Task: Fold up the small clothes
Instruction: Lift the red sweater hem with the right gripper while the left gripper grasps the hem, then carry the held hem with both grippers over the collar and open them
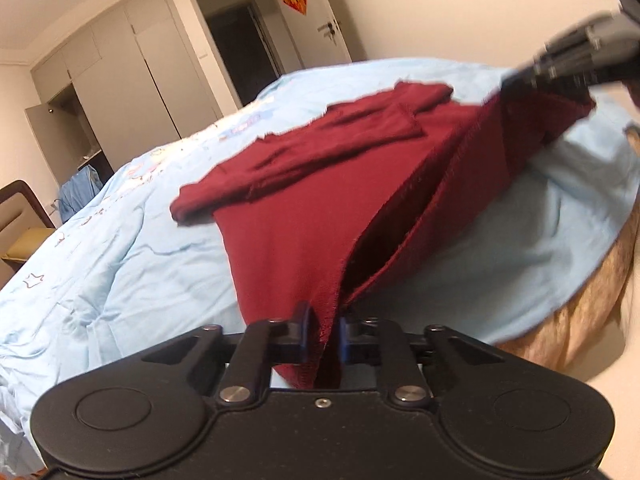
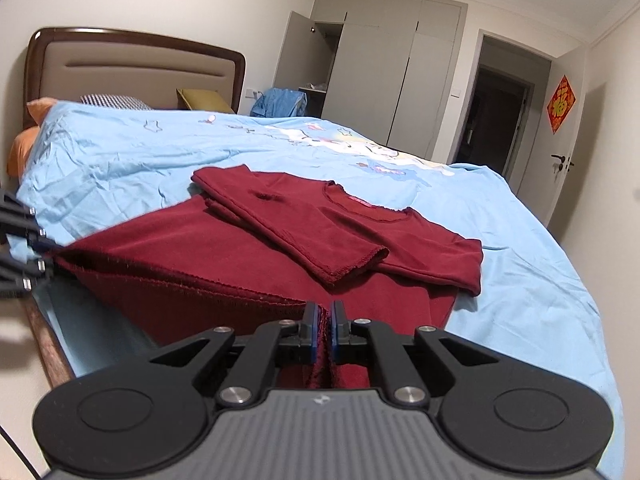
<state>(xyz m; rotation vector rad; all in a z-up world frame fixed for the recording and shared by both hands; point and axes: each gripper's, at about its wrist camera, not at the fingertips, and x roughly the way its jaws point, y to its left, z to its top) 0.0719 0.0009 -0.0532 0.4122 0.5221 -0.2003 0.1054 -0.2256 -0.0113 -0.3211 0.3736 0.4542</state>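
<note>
A dark red long-sleeved shirt [image 2: 224,252] lies on the light blue bedspread [image 2: 120,160], both sleeves folded across its chest and the collar pointing away. My right gripper [image 2: 325,320] is shut on one corner of the bottom hem, lifted off the bed. My left gripper [image 1: 325,328] is shut on the other hem corner. In the left wrist view the shirt [image 1: 288,216] stretches from my fingers to the right gripper [image 1: 520,76] at upper right. The left gripper [image 2: 44,256] shows at the left edge of the right wrist view. The hem hangs taut between them.
The bed's near edge and wooden frame [image 2: 48,344] run below the left gripper. A padded headboard [image 2: 132,68] with pillows [image 2: 116,101] stands at the far end. Grey wardrobes [image 2: 384,76], an open doorway [image 2: 496,116] and a blue cloth heap [image 2: 280,104] lie beyond.
</note>
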